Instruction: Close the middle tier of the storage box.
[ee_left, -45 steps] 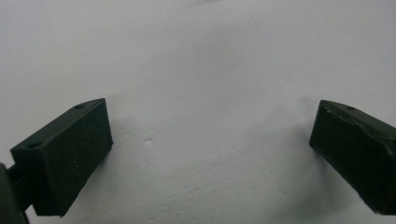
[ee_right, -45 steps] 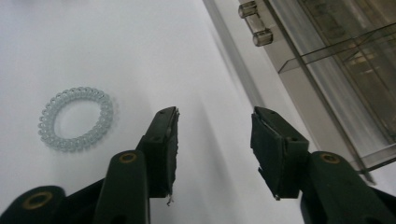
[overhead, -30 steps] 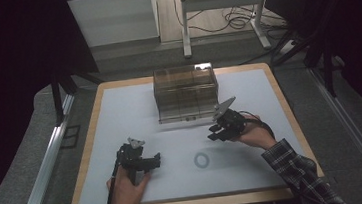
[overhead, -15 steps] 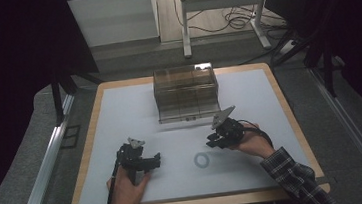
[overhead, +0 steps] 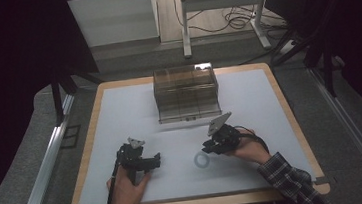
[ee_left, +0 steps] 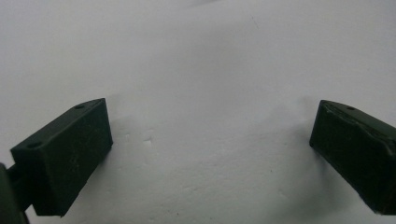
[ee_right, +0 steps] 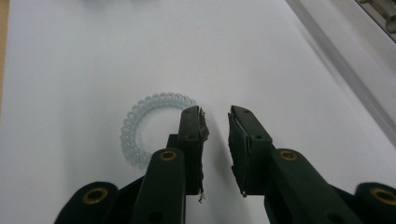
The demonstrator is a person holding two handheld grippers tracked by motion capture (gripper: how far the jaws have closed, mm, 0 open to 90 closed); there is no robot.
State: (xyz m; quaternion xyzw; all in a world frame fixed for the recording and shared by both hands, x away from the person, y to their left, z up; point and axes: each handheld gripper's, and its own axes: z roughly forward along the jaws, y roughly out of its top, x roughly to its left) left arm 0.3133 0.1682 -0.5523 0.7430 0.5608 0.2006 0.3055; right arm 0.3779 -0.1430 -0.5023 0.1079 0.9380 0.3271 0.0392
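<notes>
Now, a small clear ring [ee_right: 140, 130] made of little beads lies flat on the white table [overhead: 269, 103]. From above, it sits in the near half of the table, a bit right of the middle. It is round, so it has no long side to line up with.

The right gripper [ee_right: 215, 119] is just beside the ring. Seen from above, the ring is at about eight o'clock from this gripper [overhead: 212, 146], very close. In the right gripper view, one black jaw covers the right edge of the ring, and the ring spreads out toward nine o'clock from the tips. Its jaws have just been closing and now stand narrow, with just a thin gap. Nothing is between them. I think the gripper needs to slide a little toward the ring so one jaw goes inside the hole and one stays outside.

The left gripper [overhead: 147, 161] rests on the table well apart from the ring, at about nine o'clock from it. Its jaws stand wide with only bare table between them. So the right hand [overhead: 249, 150] is much nearer.

Behind, at twelve o'clock, stands a smoky see-through box [overhead: 186, 92]. I cannot make out what is inside it. The part of the ring under the jaw is hidden, so I cannot tell if the jaw touches it.
</notes>
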